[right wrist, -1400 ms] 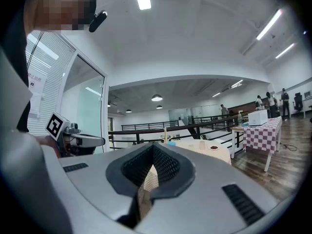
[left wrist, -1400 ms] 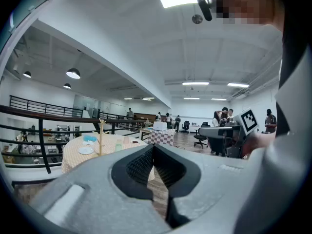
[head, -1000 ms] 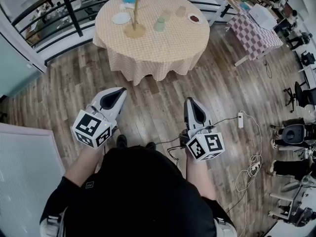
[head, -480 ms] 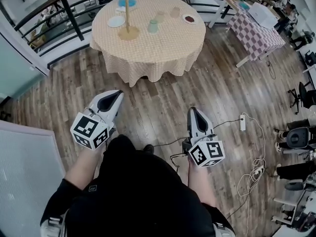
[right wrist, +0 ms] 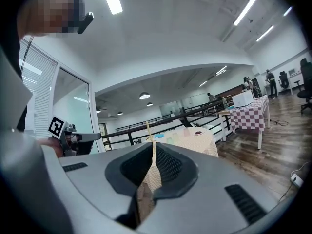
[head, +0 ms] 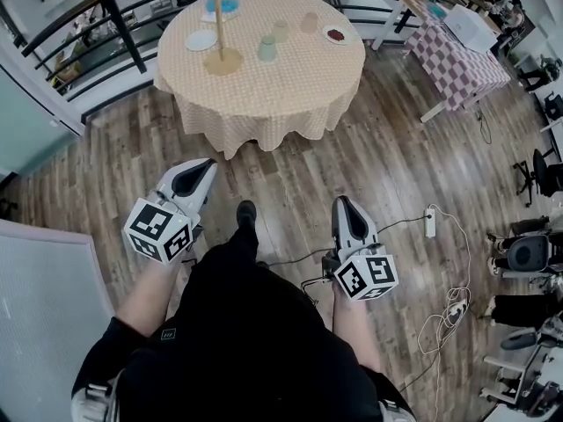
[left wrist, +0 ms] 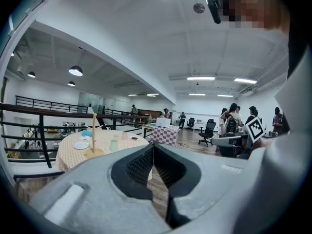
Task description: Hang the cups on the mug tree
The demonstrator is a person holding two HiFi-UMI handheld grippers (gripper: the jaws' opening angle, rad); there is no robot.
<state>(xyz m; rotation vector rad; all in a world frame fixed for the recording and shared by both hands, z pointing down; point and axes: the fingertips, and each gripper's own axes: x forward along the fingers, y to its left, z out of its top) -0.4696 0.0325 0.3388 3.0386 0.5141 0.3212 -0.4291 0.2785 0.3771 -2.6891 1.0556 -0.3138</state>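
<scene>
Floor: a stretch of wooden floor [head: 396, 165] lies between the person and the work; nothing of the task is within reach.
Counter: the round counter [head: 264, 95] under a checked cloth stands well ahead of both grippers and carries everything the task needs.
Left gripper: the left gripper [head: 208, 162] is held out low over the floor, its fingers [left wrist: 141, 165] pressed together with nothing between them.
Right gripper: the right gripper [head: 340, 201] is likewise over the floor, its fingers [right wrist: 168, 165] closed and empty; the tree seen in the slit between them is far behind.
Mug tree: the mug tree [head: 220, 42] stands upright toward the counter's left side on its round base.
Cups: a green cup [head: 266, 48], a pale cup [head: 281, 31] and a pinkish cup [head: 309, 22] sit on the cloth, right of the tree and apart from it.
Blue item: a blue item [head: 227, 5] shows by the tree's top; whether it hangs there or lies behind it I cannot tell.
Done: judging by this, none of the three cups has been hung.
Left: reaching the counter, then grasping and hooking each cup.
</scene>
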